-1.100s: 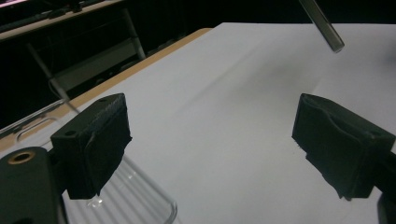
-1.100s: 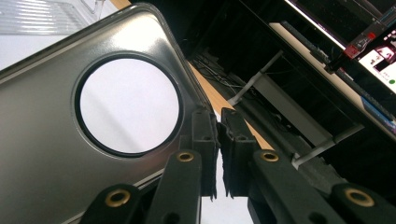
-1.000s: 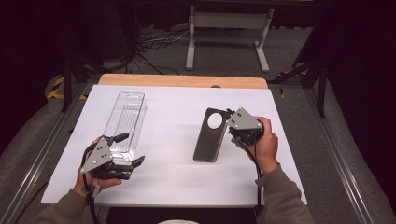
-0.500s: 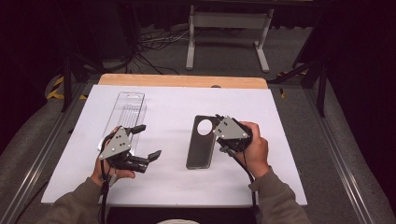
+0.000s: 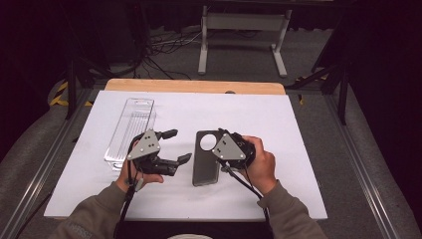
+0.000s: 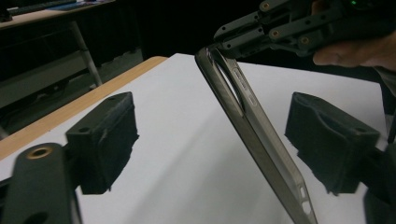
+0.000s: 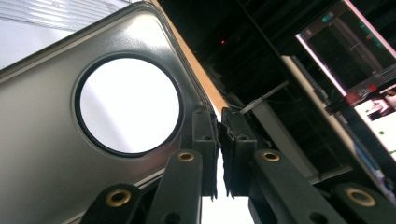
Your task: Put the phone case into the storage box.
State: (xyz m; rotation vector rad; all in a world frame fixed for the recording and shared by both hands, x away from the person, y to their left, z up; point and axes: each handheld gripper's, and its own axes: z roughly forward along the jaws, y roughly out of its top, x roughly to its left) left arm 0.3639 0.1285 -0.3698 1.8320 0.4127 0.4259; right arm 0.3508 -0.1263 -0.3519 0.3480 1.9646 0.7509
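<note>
A dark, see-through phone case (image 5: 204, 162) with a round camera hole lies at a tilt at the middle of the white table top (image 5: 298, 129), its far end raised. My right gripper (image 5: 222, 135) is shut on the case's rim beside the hole. The right gripper view shows the two jaws (image 7: 219, 140) pinched on the edge of the case (image 7: 51, 154). My left gripper (image 5: 179, 146) is open just left of the case. In the left gripper view the case (image 6: 254, 130) stands edge-on between the wide-apart pads (image 6: 105, 140), touching neither, with the right gripper (image 6: 280, 23) at its top.
A long clear plastic box (image 5: 130, 130) lies on the table to the left of my left hand. A wooden strip (image 5: 194, 86) runs along the far edge. Metal rails (image 5: 363, 169) flank the table, with cables and a stand on the floor beyond.
The right gripper has carried the case leftward toward the table's middle. The left gripper has moved right and up from the box's near end to the case, jaws open around its edge.
</note>
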